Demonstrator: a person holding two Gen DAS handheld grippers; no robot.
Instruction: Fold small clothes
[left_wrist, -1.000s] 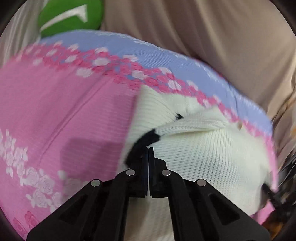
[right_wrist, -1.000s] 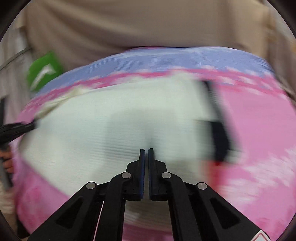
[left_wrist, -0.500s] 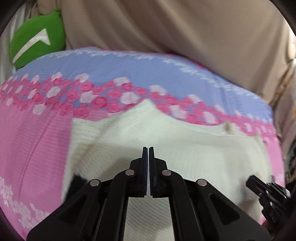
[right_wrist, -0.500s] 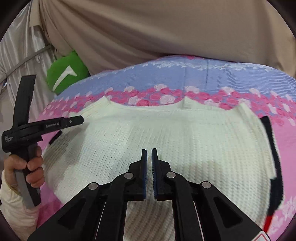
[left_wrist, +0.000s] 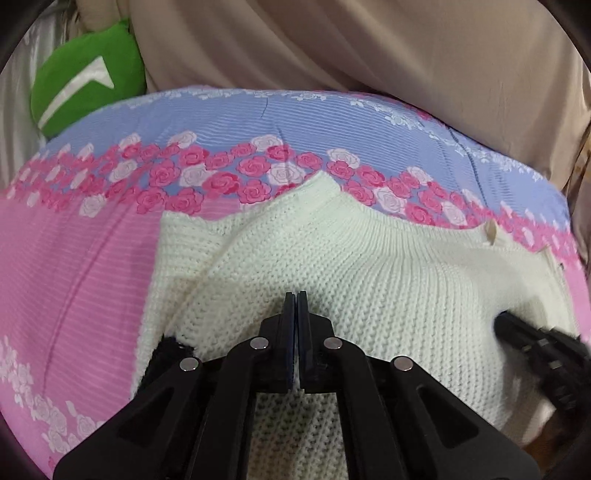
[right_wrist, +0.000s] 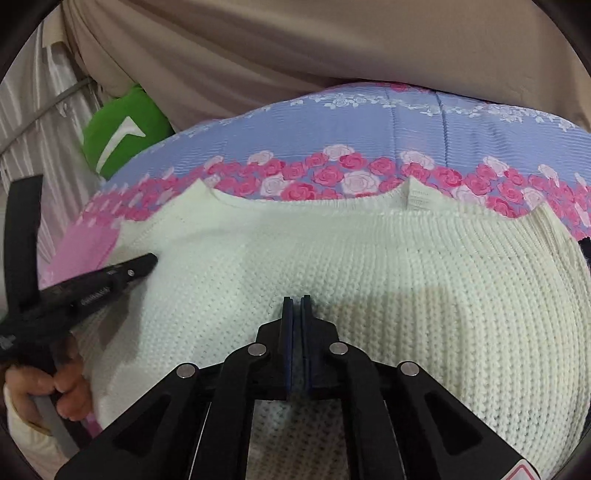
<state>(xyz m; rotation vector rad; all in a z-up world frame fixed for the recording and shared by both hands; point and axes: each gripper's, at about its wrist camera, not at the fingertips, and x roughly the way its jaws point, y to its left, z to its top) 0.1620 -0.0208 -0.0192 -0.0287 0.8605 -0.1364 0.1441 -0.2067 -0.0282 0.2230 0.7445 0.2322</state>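
Pink-and-blue rose-print bedding (left_wrist: 92, 266) carries the cream knitted sweater (left_wrist: 369, 266), which a second ago was bunched and blurred in motion — now it lies spread flat, ready for folding. Left gripper (left_wrist: 296, 306) and right gripper (right_wrist: 296, 310) hover low over the knit, fingers together, holding nothing.
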